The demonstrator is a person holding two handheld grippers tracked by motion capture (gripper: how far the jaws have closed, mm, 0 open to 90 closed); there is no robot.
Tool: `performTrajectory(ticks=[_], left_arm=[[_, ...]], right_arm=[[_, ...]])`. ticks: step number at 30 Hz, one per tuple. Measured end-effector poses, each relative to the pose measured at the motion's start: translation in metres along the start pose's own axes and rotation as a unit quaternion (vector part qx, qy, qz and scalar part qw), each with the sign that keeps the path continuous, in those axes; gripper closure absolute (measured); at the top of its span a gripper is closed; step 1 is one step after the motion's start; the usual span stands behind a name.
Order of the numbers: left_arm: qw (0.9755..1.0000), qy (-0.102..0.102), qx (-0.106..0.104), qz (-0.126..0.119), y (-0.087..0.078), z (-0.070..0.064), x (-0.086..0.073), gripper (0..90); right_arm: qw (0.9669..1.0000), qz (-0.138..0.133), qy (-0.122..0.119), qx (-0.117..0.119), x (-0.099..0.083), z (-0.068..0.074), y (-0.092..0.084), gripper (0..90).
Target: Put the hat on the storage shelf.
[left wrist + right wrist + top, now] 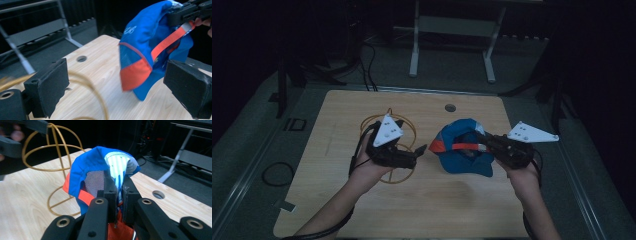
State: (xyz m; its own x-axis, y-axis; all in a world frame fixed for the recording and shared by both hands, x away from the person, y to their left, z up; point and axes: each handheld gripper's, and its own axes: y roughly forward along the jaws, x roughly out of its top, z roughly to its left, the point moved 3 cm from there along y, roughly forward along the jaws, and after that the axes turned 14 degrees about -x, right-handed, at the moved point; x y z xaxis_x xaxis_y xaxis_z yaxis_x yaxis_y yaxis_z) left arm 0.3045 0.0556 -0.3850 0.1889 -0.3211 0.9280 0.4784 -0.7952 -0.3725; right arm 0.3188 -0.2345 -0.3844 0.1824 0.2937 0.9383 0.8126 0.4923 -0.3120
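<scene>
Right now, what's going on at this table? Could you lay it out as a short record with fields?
Surface: wooden table with a round hole near its far edge
Item in hand: blue cap with orange trim and an orange strap
Right gripper: jaws shut on the cap's fabric, holding it up off the table
Left gripper: jaws open, nothing between them, pointed toward the cap
Other item: gold wire stand, round hoops, upright on the table beside the cap
Lighting: dim room, dark surroundings
</scene>
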Motion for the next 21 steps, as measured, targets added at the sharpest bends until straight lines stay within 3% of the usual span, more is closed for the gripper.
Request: performTrajectory(ticks=[5,7,13,19,21], left_arm=[[0.9996,0.008,-0.021,0.015,0.028,-0.005,0.011,12.6],[0.9987,0.020,-0.029,0.036,0.039,-0.008,0.013,14.9],[0.9967,0.018,-0.057,0.054,0.066,-0.014,0.016,19.6],[0.9957,0.003,-0.053,0.076,0.087,-0.011,0.012,21.3],[0.9954,-0.007,-0.061,0.074,0.091,-0.009,0.010,27.6]], right_arm=[[1.0000,-0.002,-0.007,0.004,-0.001,0.004,-0.004,84.6],[0.9999,-0.003,-0.006,0.010,-0.002,0.005,-0.005,84.6],[0.9998,-0.003,-0.013,0.014,-0.003,0.009,-0.006,84.5],[0.9996,-0.009,-0.017,0.020,-0.004,0.013,-0.008,84.5],[0.9995,-0.010,-0.019,0.023,-0.004,0.014,-0.009,84.5]])
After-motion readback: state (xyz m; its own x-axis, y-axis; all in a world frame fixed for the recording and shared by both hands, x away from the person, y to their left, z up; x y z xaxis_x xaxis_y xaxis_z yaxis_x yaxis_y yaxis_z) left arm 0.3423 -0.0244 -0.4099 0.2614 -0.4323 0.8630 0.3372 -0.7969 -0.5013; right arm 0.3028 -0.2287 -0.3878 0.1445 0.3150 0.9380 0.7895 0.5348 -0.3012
